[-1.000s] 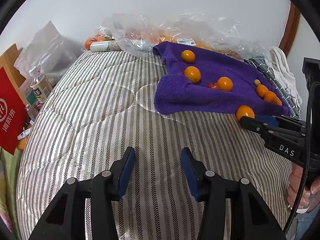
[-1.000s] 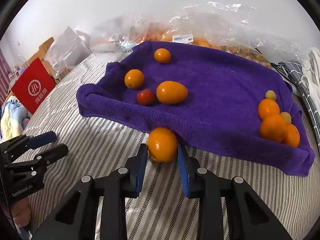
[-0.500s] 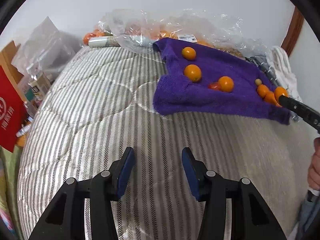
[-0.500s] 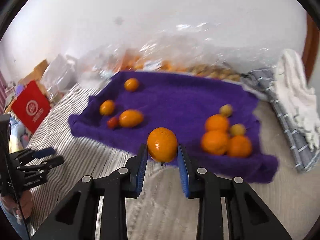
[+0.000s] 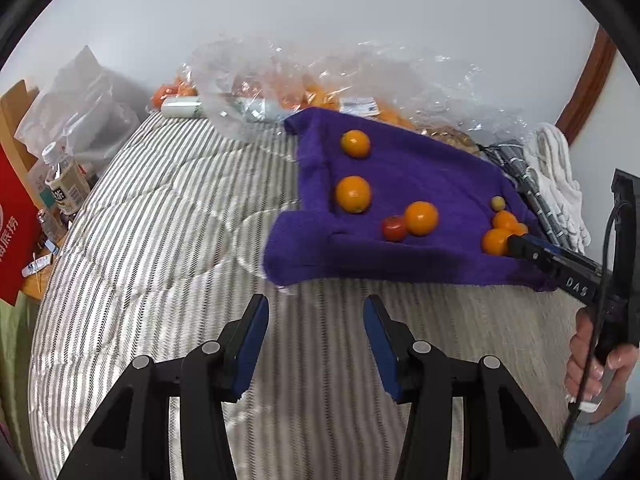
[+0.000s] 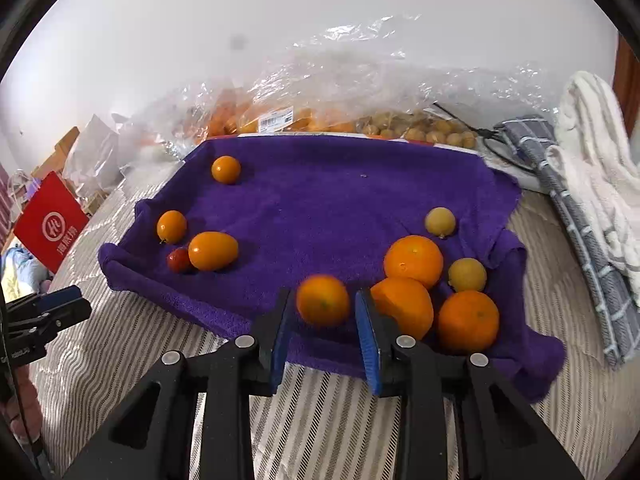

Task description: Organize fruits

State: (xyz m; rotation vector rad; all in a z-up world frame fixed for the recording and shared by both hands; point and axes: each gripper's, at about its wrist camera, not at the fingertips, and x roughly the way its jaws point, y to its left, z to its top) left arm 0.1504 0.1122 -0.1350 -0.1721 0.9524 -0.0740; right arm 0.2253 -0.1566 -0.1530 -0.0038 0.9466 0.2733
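A purple towel [image 6: 320, 200] lies on the striped bed [image 5: 160, 220]. On its left part sit three small orange fruits [image 6: 213, 251] and a cherry tomato [image 6: 179, 260]. At its right front corner lie three oranges [image 6: 414, 260] and two small yellow fruits [image 6: 440, 222]. My right gripper [image 6: 322, 296] hangs over that corner, its jaws opening. A blurred orange [image 6: 323, 300] is between the pads with a gap on each side. My left gripper [image 5: 316, 300] stands open and empty over the bed, short of the towel's near edge. The right gripper [image 5: 516, 244] also shows in the left wrist view.
Clear plastic bags of fruit [image 6: 340, 116] line the wall behind the towel. White and grey checked cloths [image 6: 592, 168] lie to the right. A red bag [image 6: 52, 226] and bottles [image 5: 64, 184] stand off the bed's left side.
My right gripper carried the orange from the towel's front edge rightwards to the group of oranges, and its jaws have parted from the fruit. The left gripper rose a little.
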